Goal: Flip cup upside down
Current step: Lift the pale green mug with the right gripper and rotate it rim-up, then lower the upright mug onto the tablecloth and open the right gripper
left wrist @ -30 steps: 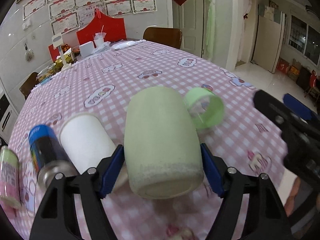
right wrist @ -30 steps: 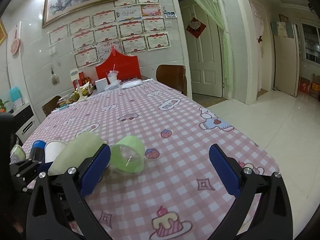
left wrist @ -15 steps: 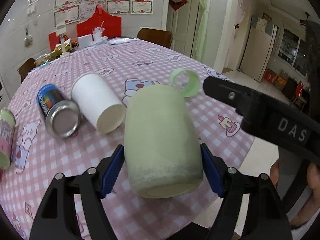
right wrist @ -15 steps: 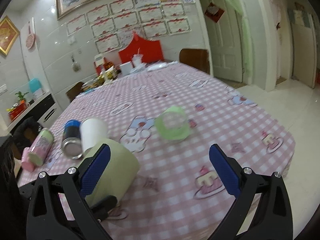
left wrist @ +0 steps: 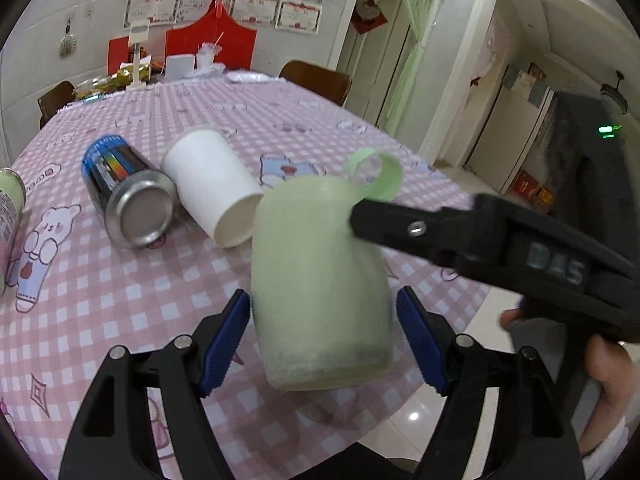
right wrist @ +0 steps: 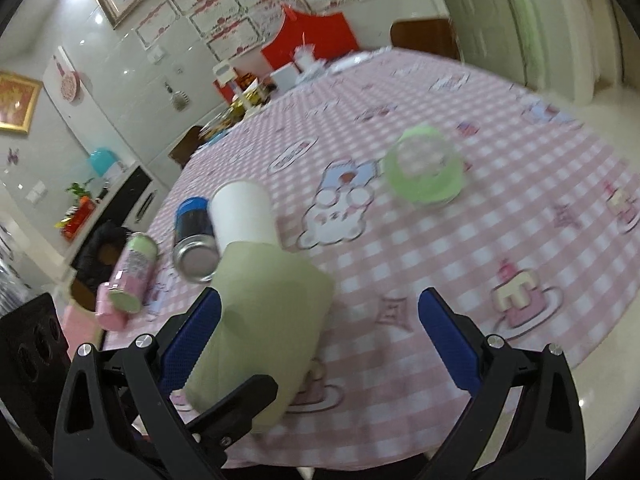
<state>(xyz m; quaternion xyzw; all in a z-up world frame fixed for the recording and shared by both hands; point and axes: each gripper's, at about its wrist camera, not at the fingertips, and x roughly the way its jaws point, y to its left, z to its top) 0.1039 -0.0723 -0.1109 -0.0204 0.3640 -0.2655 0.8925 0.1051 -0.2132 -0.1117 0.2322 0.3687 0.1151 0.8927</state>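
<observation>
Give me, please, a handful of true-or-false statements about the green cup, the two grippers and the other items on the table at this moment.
1. The left gripper holds the pale green cup between its blue pads. True.
2. The right gripper is clamped shut on the white paper cup. False: its jaws stand wide open, and the white cup lies on the tablecloth.
3. The blue drink can lies on its side beside the white paper cup. True.
4. The translucent green cup is stacked inside the white one. False: it lies apart, further along the table.
5. The pale green cup rests on the table. False: it is held above the cloth.
</observation>
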